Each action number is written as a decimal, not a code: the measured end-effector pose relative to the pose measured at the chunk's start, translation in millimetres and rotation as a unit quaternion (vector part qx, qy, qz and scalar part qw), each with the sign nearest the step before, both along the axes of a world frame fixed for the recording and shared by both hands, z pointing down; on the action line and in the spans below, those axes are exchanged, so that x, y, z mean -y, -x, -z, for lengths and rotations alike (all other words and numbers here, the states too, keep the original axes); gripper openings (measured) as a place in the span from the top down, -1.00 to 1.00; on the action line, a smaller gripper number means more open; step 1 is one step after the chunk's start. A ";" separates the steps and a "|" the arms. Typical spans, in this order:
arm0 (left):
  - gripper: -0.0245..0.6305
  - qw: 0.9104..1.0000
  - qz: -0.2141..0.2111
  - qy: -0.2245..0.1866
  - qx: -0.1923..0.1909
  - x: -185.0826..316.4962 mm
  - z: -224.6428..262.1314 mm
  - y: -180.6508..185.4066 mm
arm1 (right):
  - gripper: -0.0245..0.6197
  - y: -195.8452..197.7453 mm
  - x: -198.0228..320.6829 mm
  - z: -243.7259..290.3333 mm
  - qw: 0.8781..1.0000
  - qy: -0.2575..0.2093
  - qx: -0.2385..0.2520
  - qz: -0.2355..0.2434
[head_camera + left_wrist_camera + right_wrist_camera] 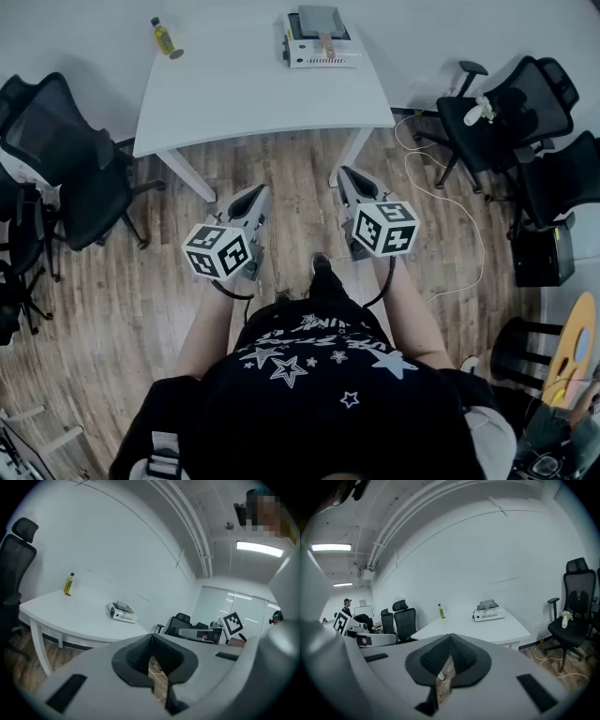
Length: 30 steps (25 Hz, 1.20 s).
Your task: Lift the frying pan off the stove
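Frying pan [319,19], small and indistinct, on stove [323,58] atop table [244,94].

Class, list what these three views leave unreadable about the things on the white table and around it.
- Frying pan on the stove: too small in every view to tell its depth or contents.
- Bottle: label too small to read, head view.
- Table: far legs hidden by its own top, head view.
- Pale thing on the right-hand chair: too small to identify.
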<state>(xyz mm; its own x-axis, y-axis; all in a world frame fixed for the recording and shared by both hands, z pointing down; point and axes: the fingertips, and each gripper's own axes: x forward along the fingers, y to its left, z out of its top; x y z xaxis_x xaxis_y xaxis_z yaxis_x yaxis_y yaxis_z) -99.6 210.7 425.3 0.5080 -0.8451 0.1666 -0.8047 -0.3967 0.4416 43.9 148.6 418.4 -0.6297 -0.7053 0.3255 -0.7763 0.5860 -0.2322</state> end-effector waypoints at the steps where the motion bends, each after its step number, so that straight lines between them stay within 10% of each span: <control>1: 0.90 1.000 0.004 0.000 -0.001 -1.2 0.0 2.9 | 0.90 1.8 -1.0 0.3 1.000 -0.002 0.001 0.000; 14: 0.90 1.000 0.028 0.009 0.003 -14.6 -4.9 21.3 | 0.90 23.5 -17.4 6.2 0.996 -0.068 -0.056 0.021; 30: 0.90 0.998 0.034 0.050 -0.005 -46.1 -35.0 47.8 | 0.90 25.7 -22.8 -29.3 0.999 -0.020 -0.024 -0.018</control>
<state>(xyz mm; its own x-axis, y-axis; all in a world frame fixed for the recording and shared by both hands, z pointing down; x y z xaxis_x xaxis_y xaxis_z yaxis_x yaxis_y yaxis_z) -147.5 256.8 460.3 0.4518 -0.8571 0.2475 -0.8240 -0.2946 0.4839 18.3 171.3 447.7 -0.5879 -0.7403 0.3261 -0.8069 0.5653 -0.1714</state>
